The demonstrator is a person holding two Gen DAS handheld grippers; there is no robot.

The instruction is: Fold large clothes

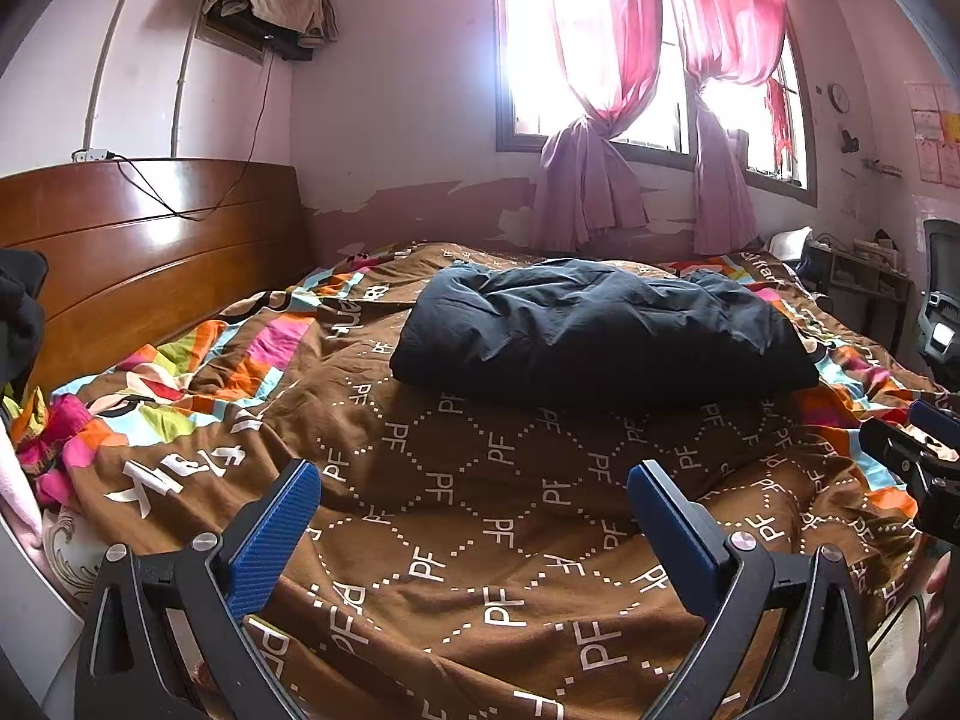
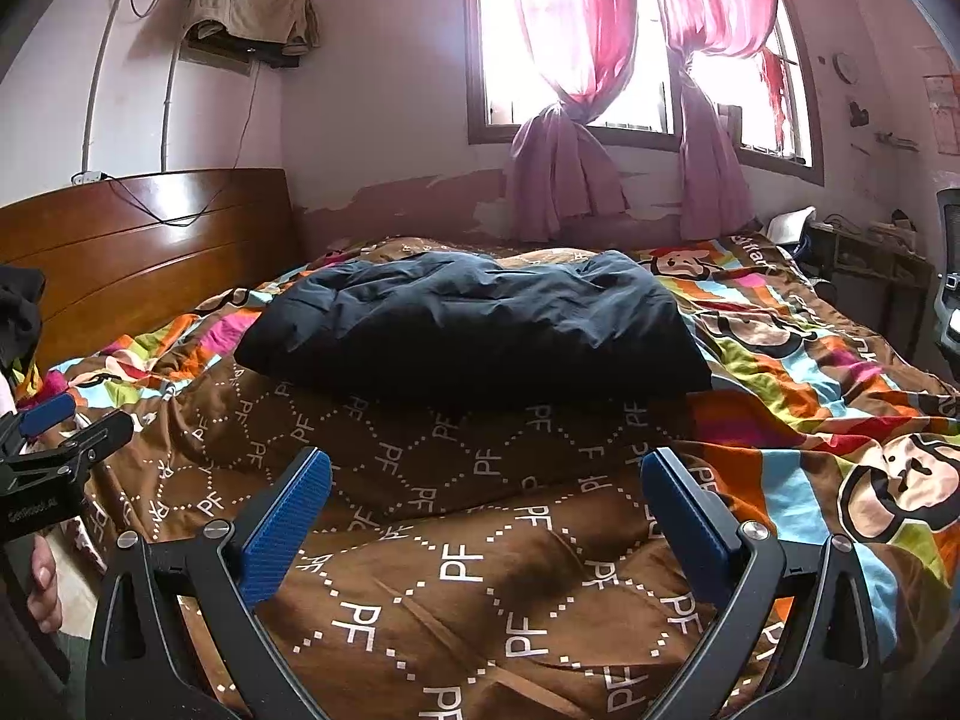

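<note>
A dark navy padded garment lies folded into a thick bundle in the middle of the bed; in the right wrist view the same garment sits straight ahead. My left gripper hovers open above the brown quilt, well short of the garment, nothing between its blue pads. My right gripper is likewise open and empty, over the quilt in front of the bundle. Each gripper shows at the edge of the other's view: the right gripper and the left gripper.
A wooden headboard stands at the left, with dark clothing beside it. Pink curtains hang at the window behind the bed. A desk and office chair are at the far right. A hand holds the left gripper.
</note>
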